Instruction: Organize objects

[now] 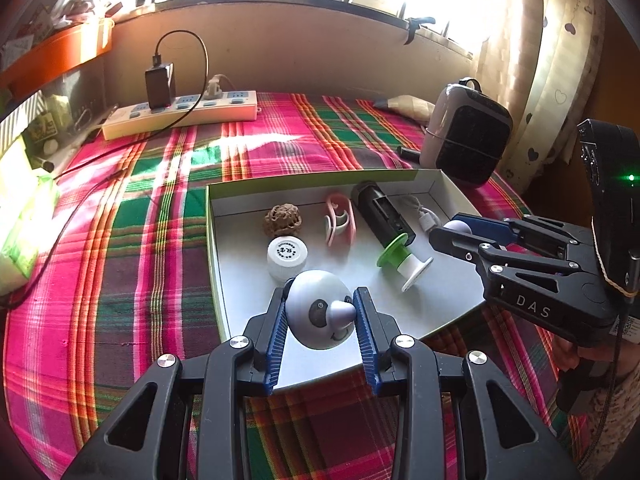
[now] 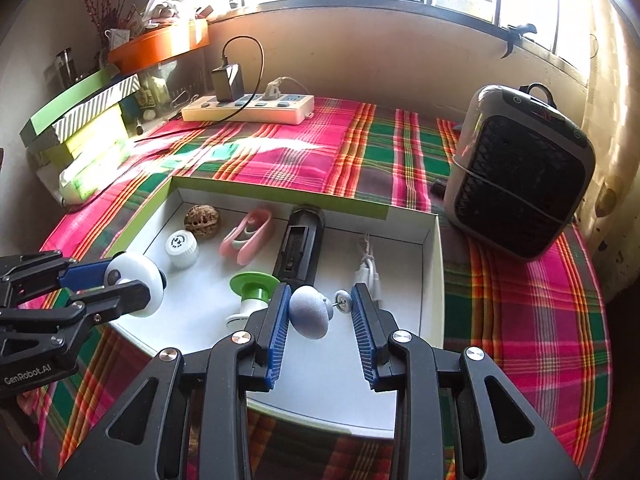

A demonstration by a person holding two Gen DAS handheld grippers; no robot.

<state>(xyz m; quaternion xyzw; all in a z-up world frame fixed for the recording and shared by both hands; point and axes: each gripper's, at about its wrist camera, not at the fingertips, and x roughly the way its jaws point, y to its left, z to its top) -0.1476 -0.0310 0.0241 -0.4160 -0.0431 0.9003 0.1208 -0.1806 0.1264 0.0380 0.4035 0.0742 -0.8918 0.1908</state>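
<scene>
A shallow white box with green rim [image 1: 216, 216] [image 2: 434, 280] lies on the plaid cloth. In it are a walnut [image 1: 282, 220] [image 2: 202, 220], a white cap [image 1: 286, 258] [image 2: 182, 248], a pink clip [image 1: 340, 220] [image 2: 250, 236], a black device [image 1: 382, 216] [image 2: 302, 246], a green-and-white spool [image 1: 400, 260] [image 2: 252, 294] and a white cable [image 1: 426, 218] [image 2: 370, 270]. My left gripper [image 1: 320, 308] [image 2: 120, 280] is shut on a white dome-shaped piece [image 1: 320, 312] [image 2: 138, 284] over the box's near edge. My right gripper [image 2: 320, 308] [image 1: 456, 232] is shut on a small grey knob with a pin [image 2: 312, 312] above the box.
A grey-and-black heater [image 1: 468, 136] [image 2: 520, 176] stands right of the box. A power strip with plugged charger [image 1: 180, 114] [image 2: 248, 108] lies at the back. Stacked green boxes [image 2: 80, 128] and an orange tray [image 2: 160, 46] sit at the left.
</scene>
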